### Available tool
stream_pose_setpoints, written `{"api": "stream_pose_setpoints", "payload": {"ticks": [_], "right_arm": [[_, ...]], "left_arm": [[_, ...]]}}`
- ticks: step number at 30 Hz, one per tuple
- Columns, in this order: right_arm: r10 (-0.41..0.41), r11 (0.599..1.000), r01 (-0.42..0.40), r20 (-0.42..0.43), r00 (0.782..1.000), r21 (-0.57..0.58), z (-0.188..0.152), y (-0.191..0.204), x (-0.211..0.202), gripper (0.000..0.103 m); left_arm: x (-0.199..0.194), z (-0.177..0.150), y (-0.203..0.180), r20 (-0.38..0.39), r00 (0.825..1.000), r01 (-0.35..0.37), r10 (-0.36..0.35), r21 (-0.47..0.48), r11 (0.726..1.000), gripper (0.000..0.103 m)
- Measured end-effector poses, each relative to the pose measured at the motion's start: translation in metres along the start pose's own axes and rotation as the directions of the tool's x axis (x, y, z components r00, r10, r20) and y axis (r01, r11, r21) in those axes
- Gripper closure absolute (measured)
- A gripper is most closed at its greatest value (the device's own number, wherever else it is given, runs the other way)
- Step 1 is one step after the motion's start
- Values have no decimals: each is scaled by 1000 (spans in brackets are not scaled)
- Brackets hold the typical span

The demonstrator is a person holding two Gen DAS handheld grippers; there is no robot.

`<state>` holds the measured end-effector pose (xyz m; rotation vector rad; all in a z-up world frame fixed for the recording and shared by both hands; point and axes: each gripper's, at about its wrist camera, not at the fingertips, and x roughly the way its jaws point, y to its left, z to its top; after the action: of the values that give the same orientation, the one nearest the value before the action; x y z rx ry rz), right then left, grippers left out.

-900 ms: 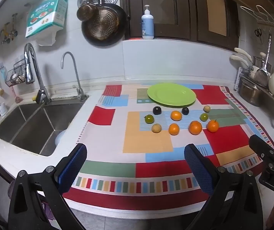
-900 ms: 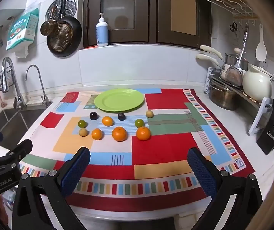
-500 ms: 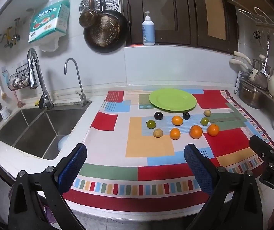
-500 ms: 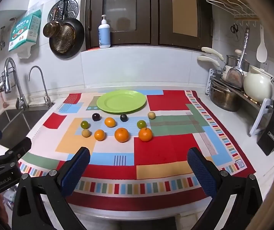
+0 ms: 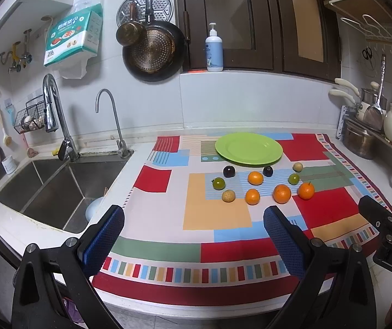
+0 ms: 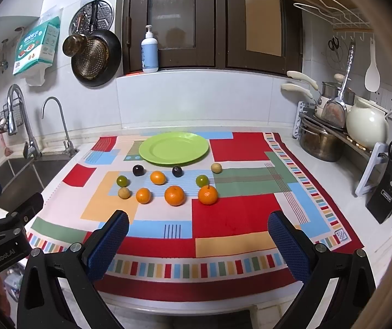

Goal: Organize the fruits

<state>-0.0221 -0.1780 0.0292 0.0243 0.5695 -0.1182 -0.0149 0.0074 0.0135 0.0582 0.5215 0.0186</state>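
Beyond both grippers' spread fingers (image 6: 283, 235), untouched fruits (image 6: 174, 195).

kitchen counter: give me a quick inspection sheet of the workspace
surface: patchwork cloth on a white counter
job's things: green plate, nothing on it; nine fruits on the cloth in front of it: four oranges, two dark plums, two green fruits, two tan ones
clutter: nothing seen on the cloth
grippers: left tongs and right tongs open, holding nothing
cables: nothing seen
surroundings: sink left, pot rack right
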Motion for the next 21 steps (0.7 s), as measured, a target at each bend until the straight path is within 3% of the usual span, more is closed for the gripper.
{"api": "stream_pose_setpoints", "payload": {"ticks": [21], "right_arm": [[16,1000,-16,46,999,-6,8,4,-12,1]], "left_arm": [[-10,6,3,32,999,8,-8,-6,1000,0]]}}
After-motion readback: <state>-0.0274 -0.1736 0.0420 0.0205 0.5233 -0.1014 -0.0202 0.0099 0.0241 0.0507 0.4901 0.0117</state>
